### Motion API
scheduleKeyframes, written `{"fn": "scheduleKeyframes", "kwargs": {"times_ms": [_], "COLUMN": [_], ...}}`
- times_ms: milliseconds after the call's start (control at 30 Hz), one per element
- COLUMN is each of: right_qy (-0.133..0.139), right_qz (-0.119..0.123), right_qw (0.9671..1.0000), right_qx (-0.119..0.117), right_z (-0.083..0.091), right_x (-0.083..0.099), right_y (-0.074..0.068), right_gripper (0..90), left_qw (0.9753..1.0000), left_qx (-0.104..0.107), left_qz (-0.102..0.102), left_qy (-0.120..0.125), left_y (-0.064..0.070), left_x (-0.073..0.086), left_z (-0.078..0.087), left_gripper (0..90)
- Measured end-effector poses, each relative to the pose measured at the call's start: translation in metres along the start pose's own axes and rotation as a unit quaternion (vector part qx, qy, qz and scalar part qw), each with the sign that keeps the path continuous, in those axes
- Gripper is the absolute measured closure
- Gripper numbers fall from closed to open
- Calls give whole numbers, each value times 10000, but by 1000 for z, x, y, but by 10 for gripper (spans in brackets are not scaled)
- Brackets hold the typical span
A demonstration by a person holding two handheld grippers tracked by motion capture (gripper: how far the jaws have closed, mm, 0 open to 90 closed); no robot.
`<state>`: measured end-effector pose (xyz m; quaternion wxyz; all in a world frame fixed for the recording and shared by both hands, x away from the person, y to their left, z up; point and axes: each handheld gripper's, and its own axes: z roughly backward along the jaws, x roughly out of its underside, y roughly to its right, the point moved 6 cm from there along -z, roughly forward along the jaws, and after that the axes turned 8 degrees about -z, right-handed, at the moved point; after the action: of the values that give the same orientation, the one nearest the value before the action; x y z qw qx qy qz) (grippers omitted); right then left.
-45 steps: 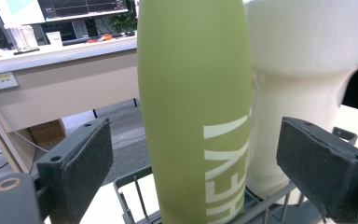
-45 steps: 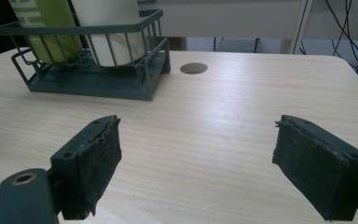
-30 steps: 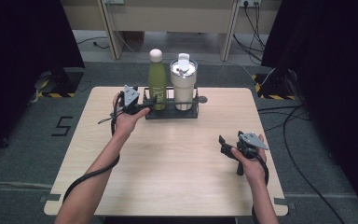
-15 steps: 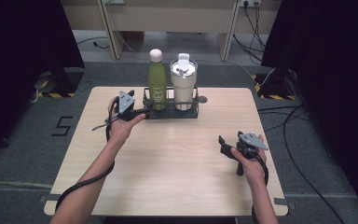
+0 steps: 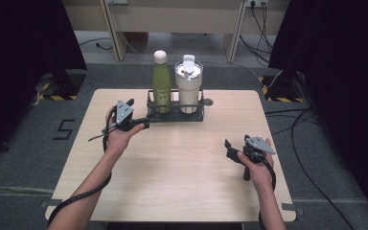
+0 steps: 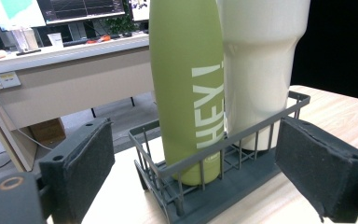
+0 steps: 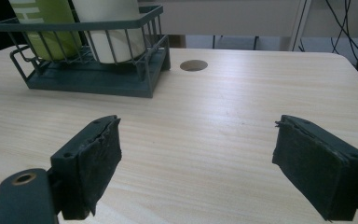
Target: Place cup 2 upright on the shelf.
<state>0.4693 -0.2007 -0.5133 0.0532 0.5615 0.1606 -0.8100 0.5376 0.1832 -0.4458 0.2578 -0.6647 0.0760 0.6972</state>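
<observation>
From the high view, the left tongs (image 5: 133,120) sit just beside the left end of the dark wire rack (image 5: 175,114) at the far middle of the pale wooden surface (image 5: 172,167); the rack holds a tall matte green bottle (image 5: 161,88) and a cream insulated tumbler with a lid (image 5: 189,86). The left forearm reaches forward, wrist bent inward; the right tongs (image 5: 239,151) rest low near the right edge, well apart from the rack. In the left gripper view, the jaws stand wide apart, framing the green bottle (image 6: 189,88) and the rack's end wall (image 6: 177,186); a sound grasp would likely square the pads to that wall before closing, clear of the bottle. In the right gripper view, the jaws gape over bare wood, empty, the rack (image 7: 88,70) farther off.
</observation>
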Motion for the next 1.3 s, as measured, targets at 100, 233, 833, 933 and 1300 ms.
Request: {"fn": "scheduleKeyframes", "kwargs": {"times_ms": [100,233,833,933,1300], "right_qy": [-5,-6,-15,-13,-31], "right_qz": [-6,-9,-8,-5,-1], "right_qw": [10000,10000,10000,10000,10000], "right_qx": [2,7,19,14,16], "right_z": [0,1,1,1,0], "right_x": [0,0,0,1,2], "right_y": [0,0,0,0,-1], "right_gripper": [147,147,147,147,147], "left_qw": [10000,10000,10000,9999,9999], "left_qx": [4,6,67,77,65], "left_qz": [2,-14,17,1,-18], "left_qy": [-22,-9,-36,-68,-122], "left_y": [0,0,5,6,7], "left_x": [4,5,23,28,39], "left_z": [4,10,41,46,65], "left_gripper": [111,112,115,116,117]}}
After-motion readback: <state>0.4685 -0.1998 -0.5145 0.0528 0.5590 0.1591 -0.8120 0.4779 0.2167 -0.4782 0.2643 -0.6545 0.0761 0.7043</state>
